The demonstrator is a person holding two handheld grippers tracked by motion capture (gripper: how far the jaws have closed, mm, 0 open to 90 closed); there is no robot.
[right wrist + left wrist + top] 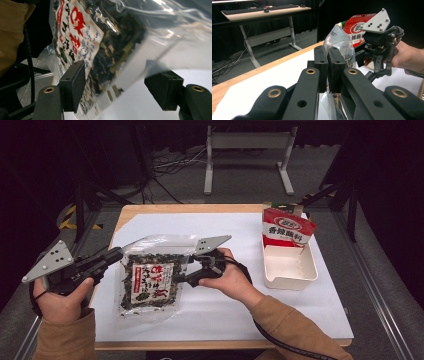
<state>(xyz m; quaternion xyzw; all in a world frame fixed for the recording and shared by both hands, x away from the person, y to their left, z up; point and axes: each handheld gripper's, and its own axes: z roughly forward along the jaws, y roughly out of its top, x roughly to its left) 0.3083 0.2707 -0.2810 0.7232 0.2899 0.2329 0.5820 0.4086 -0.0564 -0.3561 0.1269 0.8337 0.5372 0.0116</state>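
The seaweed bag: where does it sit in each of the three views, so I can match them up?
High view: seaweed bag left of centre, between both grippers.
Left gripper view: its clear edge rises at centre, pinched by the shut jaws.
Right gripper view: it hangs across the top, between open jaws.
Shared landmark: the bag's white-and-red label.

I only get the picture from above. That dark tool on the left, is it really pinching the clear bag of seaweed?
Observer: Yes. In the left gripper view the left gripper has its jaws shut on the bag's clear edge.
Operator: And the tool on the right?
Observer: In the right gripper view the right gripper stands open, its pads apart on either side of the bag's lower edge.
Operator: Anything behind that red pouch?
Observer: The left gripper view shows a desk with a keyboard across the room.
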